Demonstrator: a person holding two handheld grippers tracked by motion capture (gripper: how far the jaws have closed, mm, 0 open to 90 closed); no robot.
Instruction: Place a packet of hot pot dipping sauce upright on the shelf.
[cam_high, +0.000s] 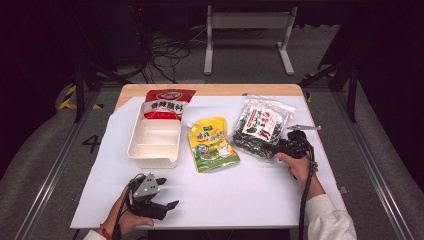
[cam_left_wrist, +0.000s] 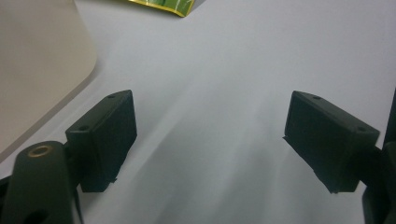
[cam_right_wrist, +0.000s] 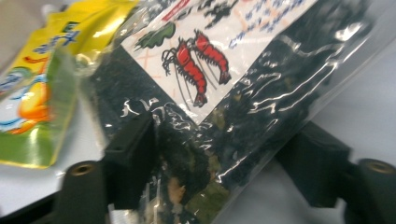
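Observation:
A clear bag of dark dried seaweed with a prawn label (cam_high: 262, 125) lies at the table's right. My right gripper (cam_high: 280, 148) is at its near corner. In the right gripper view the bag (cam_right_wrist: 243, 93) slants between the two jaws of the right gripper (cam_right_wrist: 224, 149), which stand wide apart, and I see no pad pressing on it. A yellow-green spout pouch (cam_high: 212, 144) lies flat in the middle, left of the bag (cam_right_wrist: 42, 102). My left gripper (cam_high: 167, 192) rests near the front edge, open over bare white sheet (cam_left_wrist: 210, 130).
A white divided tray (cam_high: 155, 145) stands left of centre, its corner close to the left gripper (cam_left_wrist: 37, 60). A red-and-white packet (cam_high: 167, 104) lies across the tray's far end. The white sheet (cam_high: 240, 190) covers a wooden table; floor and cables lie beyond.

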